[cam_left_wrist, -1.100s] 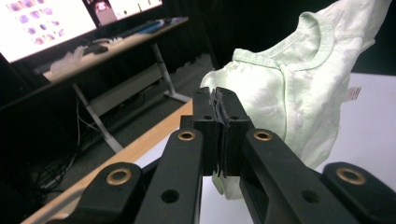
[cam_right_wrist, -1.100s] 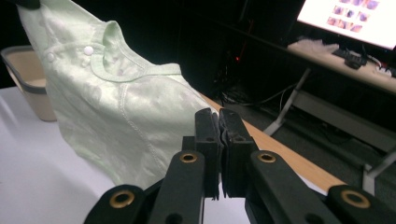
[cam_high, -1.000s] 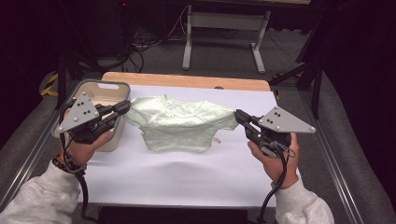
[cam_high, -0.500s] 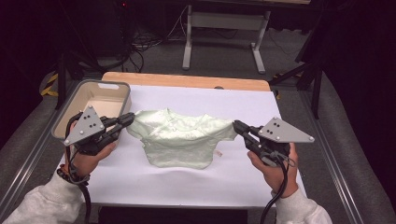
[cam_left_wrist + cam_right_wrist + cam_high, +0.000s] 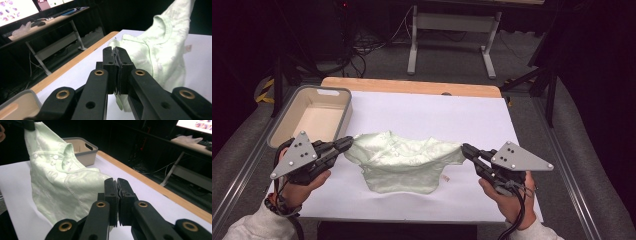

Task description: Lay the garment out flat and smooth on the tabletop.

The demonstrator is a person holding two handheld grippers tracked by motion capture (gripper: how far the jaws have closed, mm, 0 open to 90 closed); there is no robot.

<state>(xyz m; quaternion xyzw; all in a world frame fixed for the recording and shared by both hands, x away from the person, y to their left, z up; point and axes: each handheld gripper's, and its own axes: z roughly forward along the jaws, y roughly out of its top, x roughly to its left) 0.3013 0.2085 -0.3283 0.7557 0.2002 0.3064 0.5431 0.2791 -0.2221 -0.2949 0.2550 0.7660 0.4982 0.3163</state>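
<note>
Item: small pale green cotton baby garment point(image 5: 404, 162) with a row of snap buttons, stretched between two grippers above the white-covered table point(image 5: 422, 112). Its lower hem sags onto the white surface near the front edge; the two upper corners are lifted clear.

Left hand-held gripper point(image 5: 347, 144): black jaws pressed together on the garment's left corner; in the left gripper view point(image 5: 115, 53) a fold of the fabric is pinched between the pads. A grey three-cornered plate sits on top, and the person's left hand point(image 5: 299, 182) holds it from below.

Right hand-held gripper point(image 5: 466, 150): jaws likewise clamped on the garment's right corner, cloth visible between the pads in the right gripper view point(image 5: 116, 185). Held by the right hand point(image 5: 512, 200).

Grey rectangular plastic bin point(image 5: 289, 120) with a beige inside: at the table's far left corner, just beyond the left gripper, apart from the garment.

Light wooden table edge point(image 5: 412, 86): runs along the far side.
</note>
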